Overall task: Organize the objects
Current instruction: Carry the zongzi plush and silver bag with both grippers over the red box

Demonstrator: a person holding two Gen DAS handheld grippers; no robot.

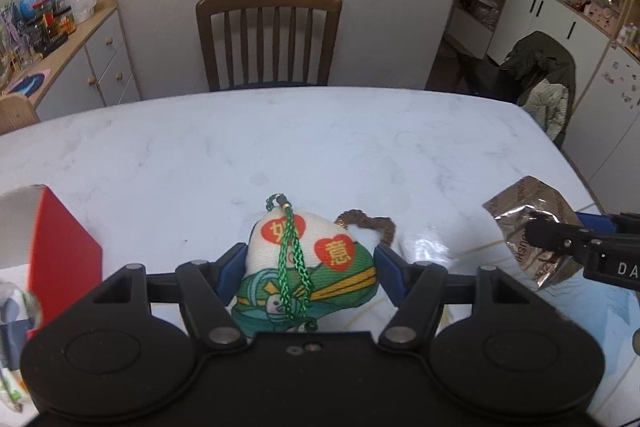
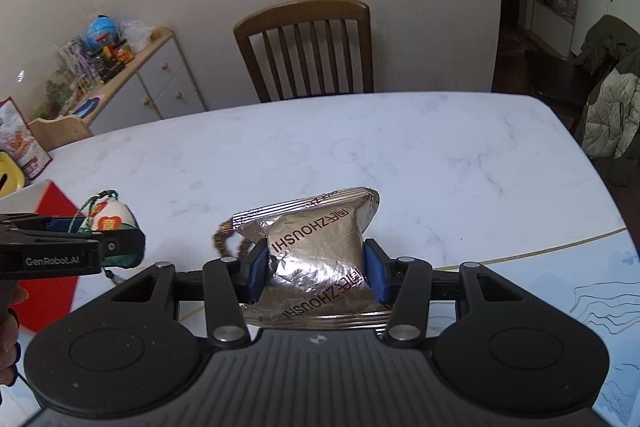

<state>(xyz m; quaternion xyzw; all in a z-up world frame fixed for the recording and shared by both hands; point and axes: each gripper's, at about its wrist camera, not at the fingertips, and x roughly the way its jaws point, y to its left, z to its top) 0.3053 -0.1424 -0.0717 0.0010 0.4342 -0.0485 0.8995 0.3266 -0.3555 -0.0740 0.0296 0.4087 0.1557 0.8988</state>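
My left gripper [image 1: 310, 269] is shut on a white and green fabric sachet [image 1: 308, 267] with red hearts and a green braided cord, held above the white marble table [image 1: 280, 139]. It also shows at the left of the right wrist view [image 2: 108, 223]. My right gripper [image 2: 316, 267] is shut on a silver foil snack packet [image 2: 316, 247] printed ZHOUSHI, held over the table. The packet also shows at the right of the left wrist view [image 1: 532, 227]. A brown bead bracelet [image 1: 372, 223] lies on the table just behind the sachet, and shows left of the packet [image 2: 224, 239].
A red and white box [image 1: 60, 251] stands at the left. A light blue mat [image 2: 560, 307] covers the near right of the table. A wooden chair [image 1: 268, 39] stands at the far side. A chair draped with jackets [image 2: 612, 99] is at the right.
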